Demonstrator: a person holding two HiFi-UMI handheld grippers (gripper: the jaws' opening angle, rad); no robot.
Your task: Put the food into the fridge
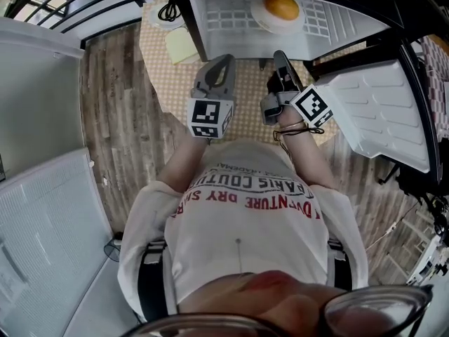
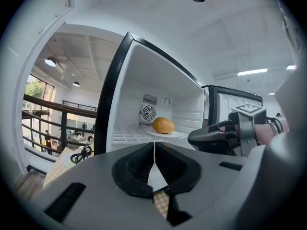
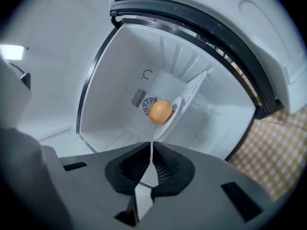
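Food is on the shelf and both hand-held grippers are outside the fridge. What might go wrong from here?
The fridge door stands wide open; a hard swing shut might roll the round food off its plate. The right hand-held gripper and left hand-held gripper hang shut and close together before the opening, so reaching for the door they may knock each other.
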